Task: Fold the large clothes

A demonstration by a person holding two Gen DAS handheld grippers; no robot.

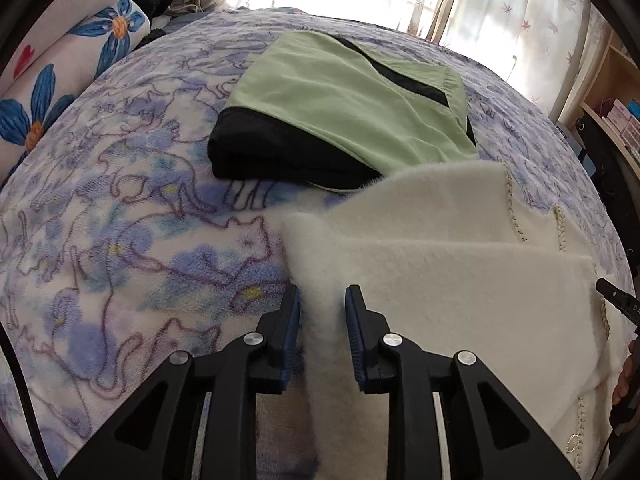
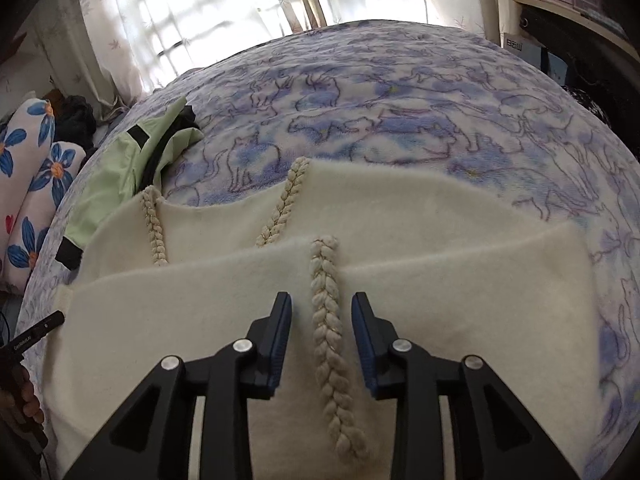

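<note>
A cream fleece garment (image 1: 460, 280) with braided trim lies folded in layers on the bed. My left gripper (image 1: 323, 300) is open, its fingers either side of the garment's left edge. In the right wrist view the garment (image 2: 440, 300) spreads across the near bed, and my right gripper (image 2: 322, 308) is open with its fingers on either side of a braided trim strip (image 2: 326, 320). A folded green and black garment (image 1: 340, 112) lies beyond the cream one; it also shows in the right wrist view (image 2: 120, 172).
The bed has a blue and purple cat-print blanket (image 1: 120, 220). Flowered pillows (image 1: 60, 80) lie at the left. Curtained windows (image 2: 200, 20) stand behind the bed. A wooden shelf (image 1: 616, 92) stands at the right.
</note>
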